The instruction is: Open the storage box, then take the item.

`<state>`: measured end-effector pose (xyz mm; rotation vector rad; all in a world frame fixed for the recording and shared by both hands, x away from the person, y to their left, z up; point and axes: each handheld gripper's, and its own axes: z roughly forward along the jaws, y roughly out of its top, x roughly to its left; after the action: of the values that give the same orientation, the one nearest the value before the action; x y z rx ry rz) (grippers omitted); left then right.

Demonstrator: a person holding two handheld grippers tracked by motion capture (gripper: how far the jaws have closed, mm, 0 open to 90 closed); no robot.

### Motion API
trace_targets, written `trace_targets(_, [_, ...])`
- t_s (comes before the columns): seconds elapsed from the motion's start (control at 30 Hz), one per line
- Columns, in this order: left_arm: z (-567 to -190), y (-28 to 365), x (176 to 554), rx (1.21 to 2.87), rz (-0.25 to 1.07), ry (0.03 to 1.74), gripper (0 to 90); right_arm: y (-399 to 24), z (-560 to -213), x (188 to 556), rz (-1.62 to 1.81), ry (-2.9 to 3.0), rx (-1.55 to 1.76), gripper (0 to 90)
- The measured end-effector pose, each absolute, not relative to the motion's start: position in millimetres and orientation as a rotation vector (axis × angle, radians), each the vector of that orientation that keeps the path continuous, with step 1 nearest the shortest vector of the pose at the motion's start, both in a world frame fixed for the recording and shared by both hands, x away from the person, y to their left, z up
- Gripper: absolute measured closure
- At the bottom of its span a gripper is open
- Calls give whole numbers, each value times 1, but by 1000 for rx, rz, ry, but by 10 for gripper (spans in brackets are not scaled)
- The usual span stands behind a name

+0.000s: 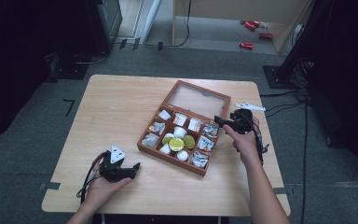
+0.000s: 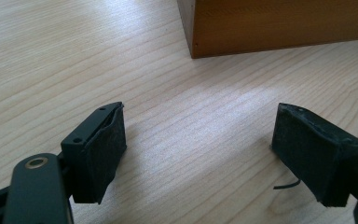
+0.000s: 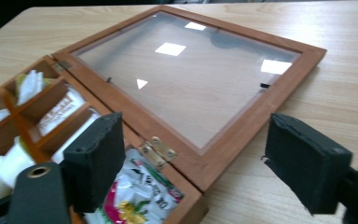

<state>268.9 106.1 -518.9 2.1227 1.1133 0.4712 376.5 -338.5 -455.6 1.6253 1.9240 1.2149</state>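
Already laid flat behind the filled wooden box [image 1: 184,140], its glass lid [image 3: 186,74] is open, right claw [image 1: 220,121] released above it, left claw [image 1: 133,169] released and empty in front.

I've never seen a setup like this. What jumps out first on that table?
The open wooden box, right of the table's middle, draws the eye: its compartments hold small packets and yellow-lidded cups, and its glass lid lies flat behind it. A person's right gripper hovers at the box's right edge with fingers spread and empty. The left gripper rests near the table's front left, also open.
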Motion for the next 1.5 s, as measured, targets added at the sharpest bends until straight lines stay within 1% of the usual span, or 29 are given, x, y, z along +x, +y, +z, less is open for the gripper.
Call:
trace_targets(0.17, [-519, 106, 269, 2123, 471, 1113, 184, -331, -446, 370, 1208, 1949, 1587, 139])
trace_targets(0.6, [-519, 106, 269, 2125, 470, 1110, 184, -310, -432, 350, 1195, 2026, 1513, 82])
trace_targets(1.2, [-519, 106, 268, 2124, 471, 1111, 184, -279, -421, 327, 1207, 2109, 1424, 86])
trace_targets(1.37, [-519, 106, 268, 2123, 471, 1112, 184, -273, -420, 322, 1214, 2119, 1421, 97])
trace_targets(1.43, [-519, 106, 268, 2123, 471, 1112, 184, -269, -420, 320, 1218, 2128, 1408, 129])
trace_targets(1.5, [-519, 106, 268, 2123, 471, 1112, 184, -265, -420, 318, 1221, 2138, 1397, 132])
